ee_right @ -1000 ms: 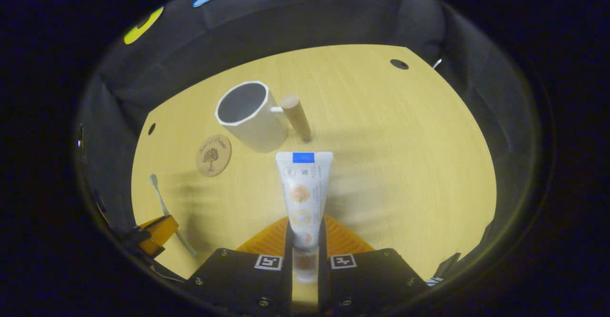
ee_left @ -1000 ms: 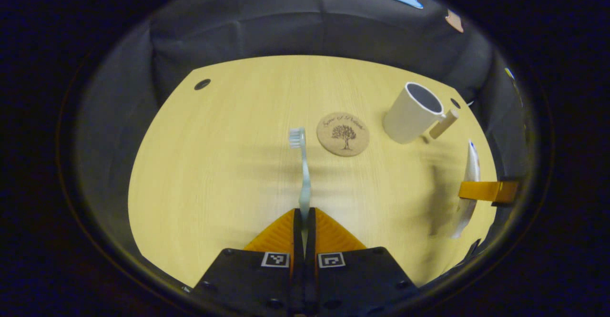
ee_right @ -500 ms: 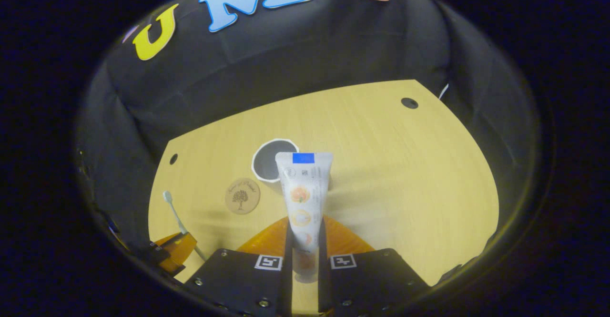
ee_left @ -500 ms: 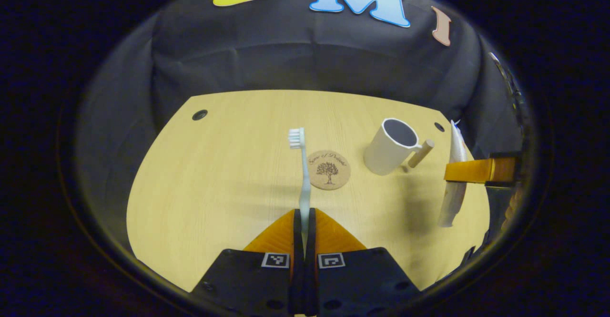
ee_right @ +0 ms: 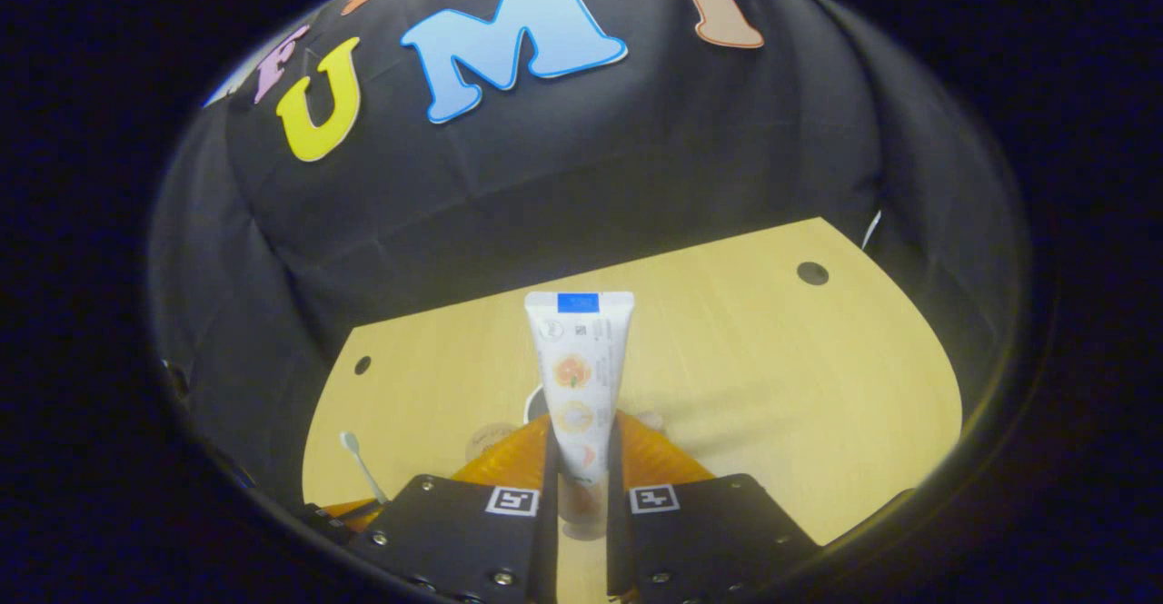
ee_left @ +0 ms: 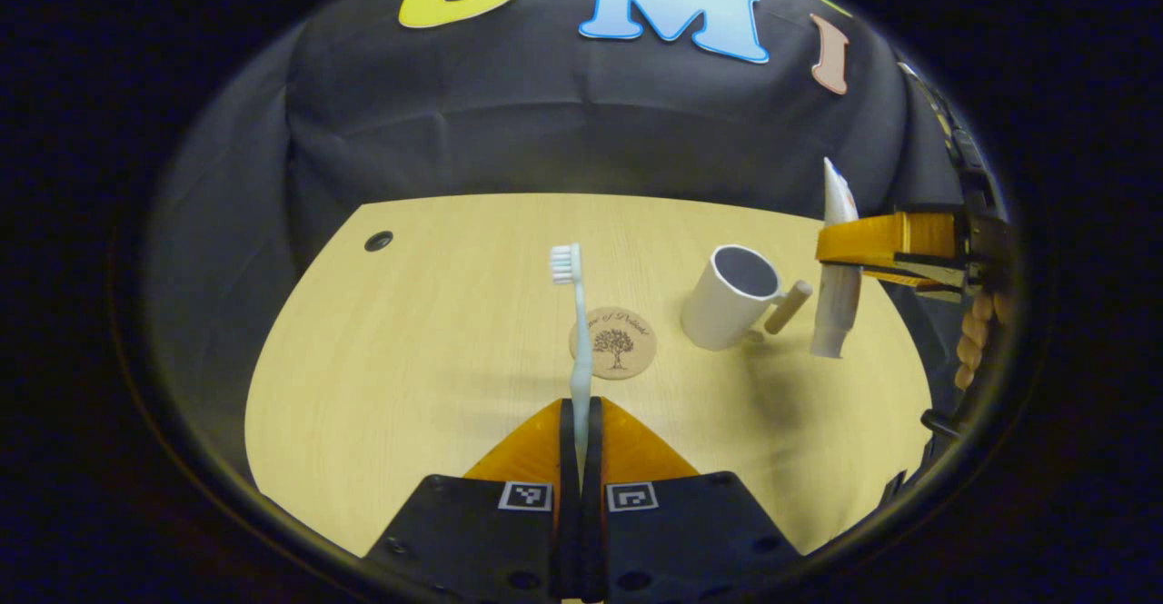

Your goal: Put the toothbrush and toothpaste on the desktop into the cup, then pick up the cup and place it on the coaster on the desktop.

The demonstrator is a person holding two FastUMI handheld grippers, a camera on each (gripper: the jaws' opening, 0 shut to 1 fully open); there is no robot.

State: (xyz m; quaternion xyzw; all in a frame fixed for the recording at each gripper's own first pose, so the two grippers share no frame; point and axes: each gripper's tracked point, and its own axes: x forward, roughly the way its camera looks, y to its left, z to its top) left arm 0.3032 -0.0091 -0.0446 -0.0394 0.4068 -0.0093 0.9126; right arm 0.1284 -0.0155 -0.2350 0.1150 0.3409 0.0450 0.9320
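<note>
The left gripper (ee_left: 579, 422) is held above the near edge of the table (ee_left: 409, 359), pointing forward and slightly down over the wood. Its jaws are clamped on the handle of the toothbrush (ee_left: 576, 331), which runs straight out from between them, bristle head at the far end and clear of the table. Just past the brush, on the table, lies the round coaster (ee_left: 613, 343). Right of the coaster stands the cup (ee_left: 731, 300), upright, its wooden handle toward the right.

In the left gripper view the right gripper (ee_left: 886, 245) hangs high at the right, reaching in sideways above and just right of the cup, with the fingers of the hand (ee_left: 972, 341) that holds it showing at the edge. Its jaws are clamped across the toothpaste (ee_left: 838, 268), which hangs nearly upright, cap end down beside the cup's handle.

In the right gripper view the toothpaste (ee_right: 579, 377) rises from between the jaws, crimped end far and cap end near, hiding most of the cup behind it.
</note>
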